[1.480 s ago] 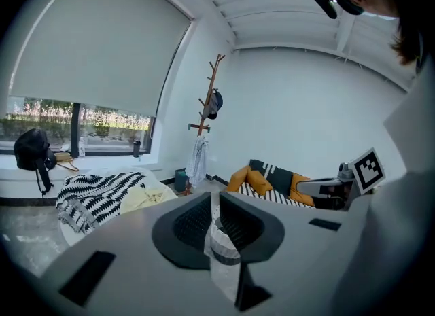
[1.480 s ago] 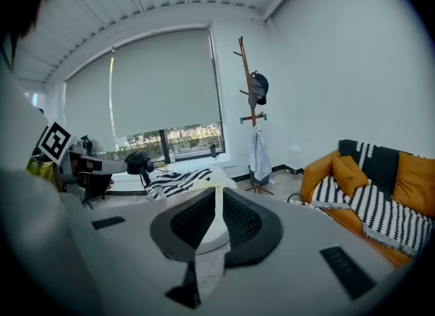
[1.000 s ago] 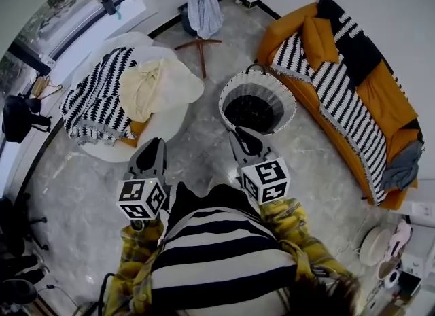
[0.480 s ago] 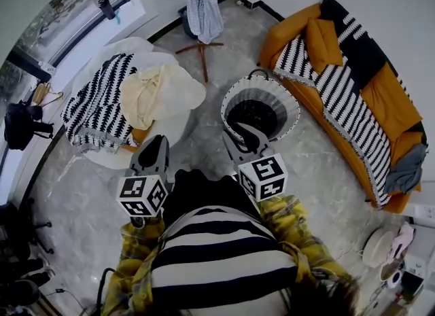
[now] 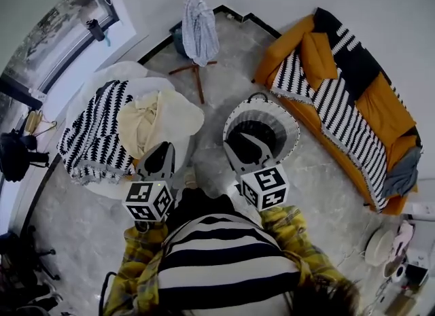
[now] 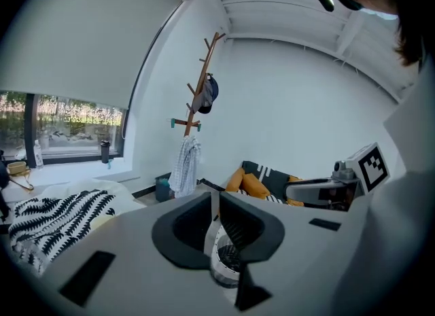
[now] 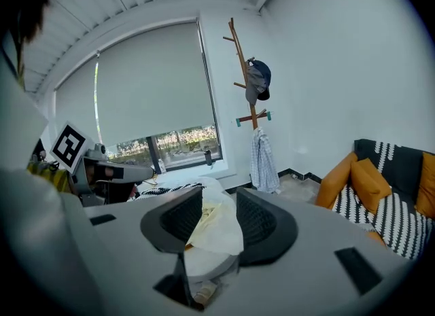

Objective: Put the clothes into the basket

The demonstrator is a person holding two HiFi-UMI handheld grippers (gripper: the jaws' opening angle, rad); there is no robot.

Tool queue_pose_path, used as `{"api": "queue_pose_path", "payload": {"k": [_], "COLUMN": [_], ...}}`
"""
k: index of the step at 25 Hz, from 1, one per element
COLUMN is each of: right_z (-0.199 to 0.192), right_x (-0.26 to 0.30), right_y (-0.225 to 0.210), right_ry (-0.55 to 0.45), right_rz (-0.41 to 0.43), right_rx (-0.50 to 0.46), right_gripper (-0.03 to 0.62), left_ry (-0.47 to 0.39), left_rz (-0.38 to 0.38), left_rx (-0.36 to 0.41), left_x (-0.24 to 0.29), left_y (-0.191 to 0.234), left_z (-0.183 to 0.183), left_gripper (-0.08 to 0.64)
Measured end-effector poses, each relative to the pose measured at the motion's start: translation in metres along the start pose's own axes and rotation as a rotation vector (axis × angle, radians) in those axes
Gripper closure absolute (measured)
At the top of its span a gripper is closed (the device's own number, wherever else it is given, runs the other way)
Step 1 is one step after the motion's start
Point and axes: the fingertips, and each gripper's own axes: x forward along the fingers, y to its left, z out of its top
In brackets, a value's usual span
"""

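Note:
The white woven basket with a dark inside stands on the grey floor beside the orange sofa. My right gripper hovers over the basket's near rim. Its jaws have just been opening and stand apart with nothing between them. In the right gripper view a cream garment lies ahead on a white chair. My left gripper is shut and empty, close to that cream garment. In the left gripper view the basket shows below the jaws.
A black-and-white patterned blanket lies on the white chair. A checked shirt hangs on the wooden coat rack by the wall. A striped throw and a grey garment lie on the sofa.
Both grippers have moved forward, the left toward the chair, the right up to the basket's rim. The right jaws have gone from shut to apart. The left stays shut.

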Motion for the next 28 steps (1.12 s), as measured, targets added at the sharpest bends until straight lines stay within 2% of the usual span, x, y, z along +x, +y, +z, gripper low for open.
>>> {"api": "queue_pose_path", "payload": {"k": [12, 16, 23, 28], "right_z": [0.065, 0.079, 0.103, 0.125], "right_x": [0.122, 0.15, 0.189, 0.229], "right_y": [-0.005, -0.005, -0.035, -0.072], "right_ry": [-0.014, -0.004, 0.003, -0.017], "right_rz": [-0.046, -0.054, -0.084, -0.092], "right_rx": [-0.013, -0.052, -0.072, -0.068], "right_gripper": [0.439, 0.43, 0.416, 0.408], "left_ry": [0.009, 0.019, -0.001, -0.019], "left_rz": [-0.024, -0.022, -0.022, 0.013], "left_rx": [0.013, 0.004, -0.014, -0.021], "left_x": [0.043, 0.053, 0.085, 0.114], "left_y": [0.098, 0.127, 0.147, 0.159], "left_z": [0.049, 0.057, 0.077, 0.097], "left_gripper": [0.512, 0.512, 0.512, 0.512]}}
